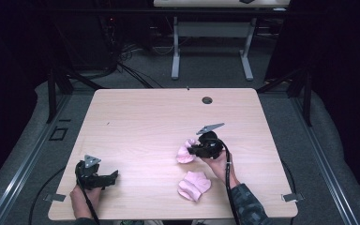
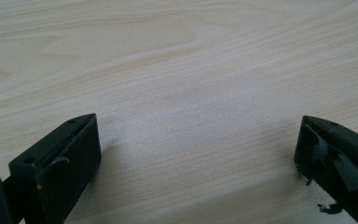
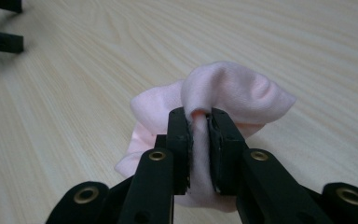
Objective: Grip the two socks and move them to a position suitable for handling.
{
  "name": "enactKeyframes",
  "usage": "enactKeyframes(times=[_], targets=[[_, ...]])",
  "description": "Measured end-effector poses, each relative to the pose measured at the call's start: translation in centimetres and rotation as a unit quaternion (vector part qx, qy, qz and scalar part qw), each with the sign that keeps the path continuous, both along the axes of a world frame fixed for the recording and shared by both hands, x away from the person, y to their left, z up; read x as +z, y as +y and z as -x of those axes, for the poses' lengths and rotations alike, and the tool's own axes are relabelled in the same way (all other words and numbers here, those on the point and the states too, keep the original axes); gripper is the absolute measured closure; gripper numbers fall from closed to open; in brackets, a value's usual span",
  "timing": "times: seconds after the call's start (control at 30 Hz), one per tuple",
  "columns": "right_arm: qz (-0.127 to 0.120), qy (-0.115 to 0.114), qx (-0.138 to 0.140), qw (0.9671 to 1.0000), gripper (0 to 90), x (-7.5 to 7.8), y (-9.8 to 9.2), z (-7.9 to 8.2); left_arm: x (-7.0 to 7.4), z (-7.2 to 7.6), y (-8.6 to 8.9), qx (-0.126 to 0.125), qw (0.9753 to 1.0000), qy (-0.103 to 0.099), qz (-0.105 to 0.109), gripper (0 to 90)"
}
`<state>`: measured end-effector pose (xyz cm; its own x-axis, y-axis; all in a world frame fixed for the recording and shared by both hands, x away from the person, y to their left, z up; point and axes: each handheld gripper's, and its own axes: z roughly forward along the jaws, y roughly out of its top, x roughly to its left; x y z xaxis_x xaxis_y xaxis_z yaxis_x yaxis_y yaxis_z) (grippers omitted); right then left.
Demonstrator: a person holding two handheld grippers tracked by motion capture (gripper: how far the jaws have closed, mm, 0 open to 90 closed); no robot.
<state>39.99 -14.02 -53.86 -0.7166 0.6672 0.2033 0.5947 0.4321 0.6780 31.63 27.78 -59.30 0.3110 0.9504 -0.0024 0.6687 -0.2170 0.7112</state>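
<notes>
Right tongs (image 3: 198,116) are pinched on a fold of a pink sock (image 3: 223,93) mid-surface, its mate (image 1: 194,184) lying nearer the person. Left tongs (image 2: 196,154) gape wide over bare surface (image 2: 177,60). I'd lift slow and keep the fold deep in the jaws.

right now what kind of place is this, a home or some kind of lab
Most likely a lab or recording workspace: a bare wooden table with a cable hole, metal framing around it, grey carpet, and loose cables beyond.
</notes>
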Motion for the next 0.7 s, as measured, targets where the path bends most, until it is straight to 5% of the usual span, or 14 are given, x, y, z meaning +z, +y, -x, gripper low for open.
enactKeyframes(times=[0.2, 0.33, 0.5, 0.7], targets=[[0.03, 0.008, -0.017, 0.9994, 73.1, -1.9, -0.1, -0.5, 0.0, 0.0, 0.0, 0.0, 1.0, 0.0, 0.0, 0.4], [0.025, 0.015, -0.027, 0.9992, 45.0, -2.6, -0.5, -0.6, 0.0, 0.0, 0.0, 0.0, 1.0, 0.0, -0.001, 0.4], [0.016, -0.007, -0.035, 0.9992, 25.9, -0.7, -2.1, 0.4, 0.0, 0.0, 0.0, 0.002, 1.0, 0.001, -0.001, 0.3], [0.014, -0.03, -0.025, 0.9991, 16.2, 0.9, -3.9, 2.1, 0.3, -0.2, -0.5, 0.014, 0.9998, 0.015, -0.007, 0.0]])
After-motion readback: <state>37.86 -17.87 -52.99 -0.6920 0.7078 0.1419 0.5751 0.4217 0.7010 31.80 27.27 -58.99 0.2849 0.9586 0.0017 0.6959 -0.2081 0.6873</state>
